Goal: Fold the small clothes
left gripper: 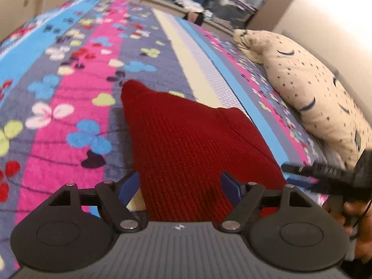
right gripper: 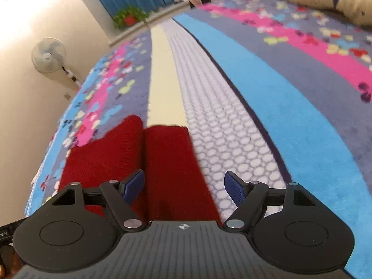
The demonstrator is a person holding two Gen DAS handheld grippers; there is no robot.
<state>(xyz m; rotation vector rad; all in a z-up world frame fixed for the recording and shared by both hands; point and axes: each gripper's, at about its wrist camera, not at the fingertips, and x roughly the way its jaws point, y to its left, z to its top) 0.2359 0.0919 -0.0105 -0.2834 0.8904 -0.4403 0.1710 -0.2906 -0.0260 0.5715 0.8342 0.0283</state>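
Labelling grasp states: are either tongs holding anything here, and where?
Nothing held. Left tongs and right tongs both stand open over the dark red knitted garment, pads apart, not pinching it.

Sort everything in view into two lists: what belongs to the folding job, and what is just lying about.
For the job:
- dark red knitted garment
- left gripper, open
- right gripper, open

Lying about:
- cream star-patterned pillow
- striped butterfly-print bedspread underneath
- white pedestal fan
- green potted plant with red pot

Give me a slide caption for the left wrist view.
Open left gripper poised over a red knit garment on the floral bedspread.
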